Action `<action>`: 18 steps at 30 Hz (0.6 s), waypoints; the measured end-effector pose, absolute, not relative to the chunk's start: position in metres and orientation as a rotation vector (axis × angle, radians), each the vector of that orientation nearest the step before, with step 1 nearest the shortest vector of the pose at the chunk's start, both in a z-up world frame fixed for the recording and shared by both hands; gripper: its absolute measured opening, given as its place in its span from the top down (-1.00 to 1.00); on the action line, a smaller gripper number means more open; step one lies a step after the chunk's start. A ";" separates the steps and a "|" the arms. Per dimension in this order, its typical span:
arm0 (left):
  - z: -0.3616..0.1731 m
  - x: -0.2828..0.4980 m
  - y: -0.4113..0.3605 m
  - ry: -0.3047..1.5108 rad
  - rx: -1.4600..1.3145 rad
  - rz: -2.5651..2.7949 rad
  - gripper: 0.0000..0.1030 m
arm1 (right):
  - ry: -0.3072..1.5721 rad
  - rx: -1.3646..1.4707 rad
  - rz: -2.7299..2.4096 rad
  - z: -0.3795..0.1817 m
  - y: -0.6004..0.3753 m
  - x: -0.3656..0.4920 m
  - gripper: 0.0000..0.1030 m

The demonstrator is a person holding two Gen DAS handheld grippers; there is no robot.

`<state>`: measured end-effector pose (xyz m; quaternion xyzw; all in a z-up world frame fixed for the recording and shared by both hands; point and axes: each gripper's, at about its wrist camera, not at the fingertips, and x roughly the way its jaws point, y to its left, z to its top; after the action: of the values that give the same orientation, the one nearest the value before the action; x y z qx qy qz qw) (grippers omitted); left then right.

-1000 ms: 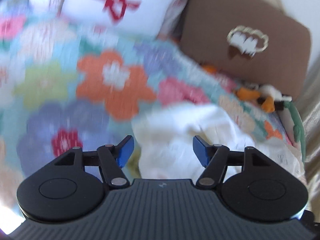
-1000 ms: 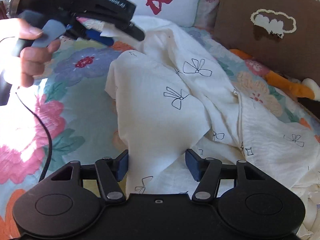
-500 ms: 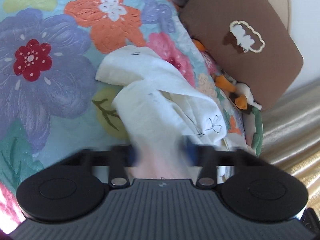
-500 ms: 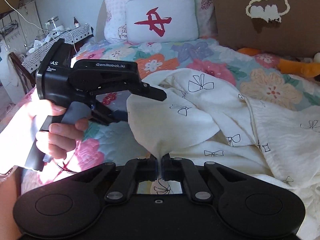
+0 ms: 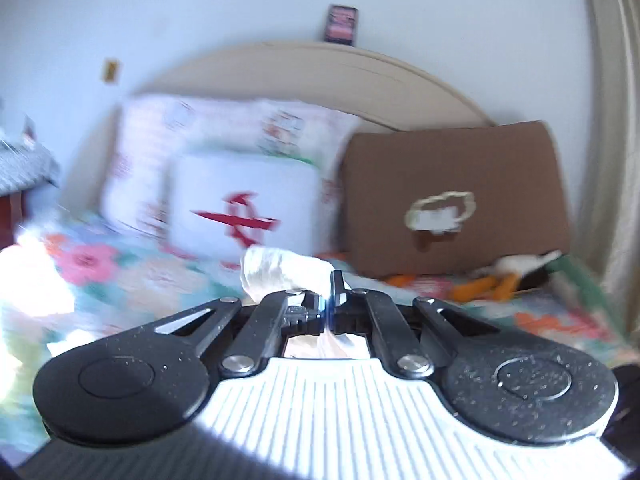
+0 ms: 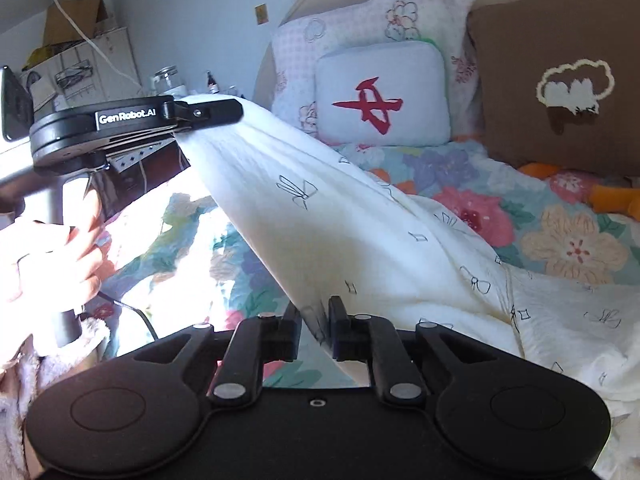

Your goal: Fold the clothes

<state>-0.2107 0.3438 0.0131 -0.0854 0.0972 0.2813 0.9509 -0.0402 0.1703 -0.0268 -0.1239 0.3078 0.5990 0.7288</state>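
The left gripper [image 6: 224, 114], open a second ago, is now clamped on one corner of the garment [image 6: 320, 216]; the right gripper [image 6: 314, 320] pinches another. Lifted off the quilt [image 6: 460, 176], the cloth stretches taut between them, apparently ready for folding.

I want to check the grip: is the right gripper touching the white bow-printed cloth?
Touching. The right wrist view shows the right gripper shut on the white bow-printed cloth.
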 end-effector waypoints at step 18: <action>-0.083 -0.223 0.413 0.786 -0.575 0.660 0.92 | 1.156 -0.055 0.448 -0.073 0.001 0.071 -0.21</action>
<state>-0.2230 0.4130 -0.0830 -0.2711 0.3708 0.3114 0.8319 0.0711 0.0014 -0.0732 -0.0256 0.5418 0.2099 0.8135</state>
